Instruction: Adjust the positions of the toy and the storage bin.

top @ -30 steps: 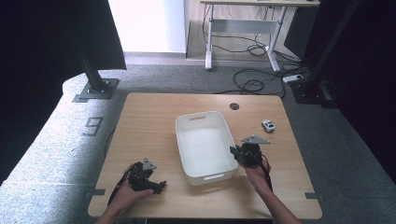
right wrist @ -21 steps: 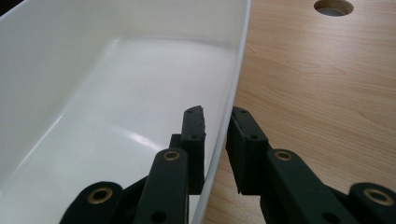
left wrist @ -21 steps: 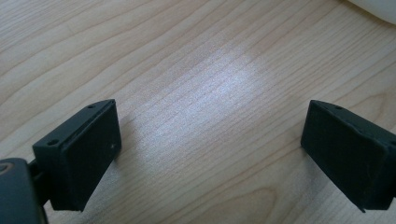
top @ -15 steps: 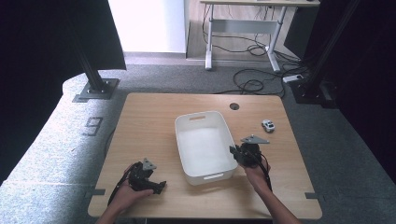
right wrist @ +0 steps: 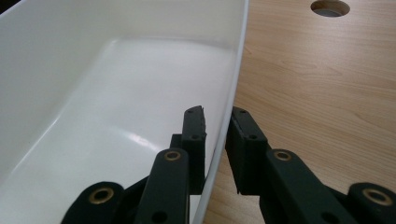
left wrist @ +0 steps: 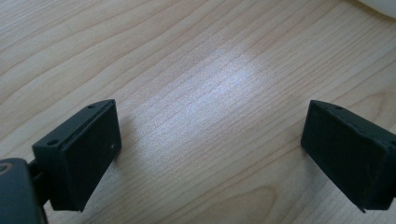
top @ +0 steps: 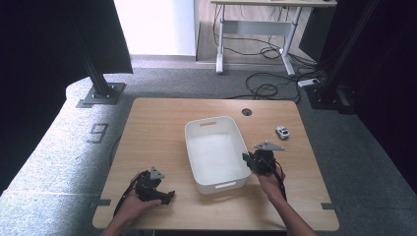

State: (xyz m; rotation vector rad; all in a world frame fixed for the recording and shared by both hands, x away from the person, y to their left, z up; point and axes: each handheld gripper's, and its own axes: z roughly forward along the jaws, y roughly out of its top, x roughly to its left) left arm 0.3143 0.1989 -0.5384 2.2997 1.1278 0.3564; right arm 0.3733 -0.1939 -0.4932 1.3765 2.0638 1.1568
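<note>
Bin point(top: 216, 153), white and empty, sits mid-table point(top: 157, 123). Left of it, near the front edge, the left gripper point(top: 164, 196) rests low over bare wood, jaws spread wide with nothing between them. At the bin's right wall the right gripper point(right wrist: 216, 135) straddles the rim, one jaw inside, one outside, closed on the thin wall. Farther right lies a small toy car point(top: 282, 132).

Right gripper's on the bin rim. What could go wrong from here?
1. The right gripper pinches only the thin rim of the bin, one jaw inside and one outside; a lift may tilt or slip it.
2. A drag rightward might hit the toy car.
3. The left gripper is open, away from the bin, giving no support.
</note>
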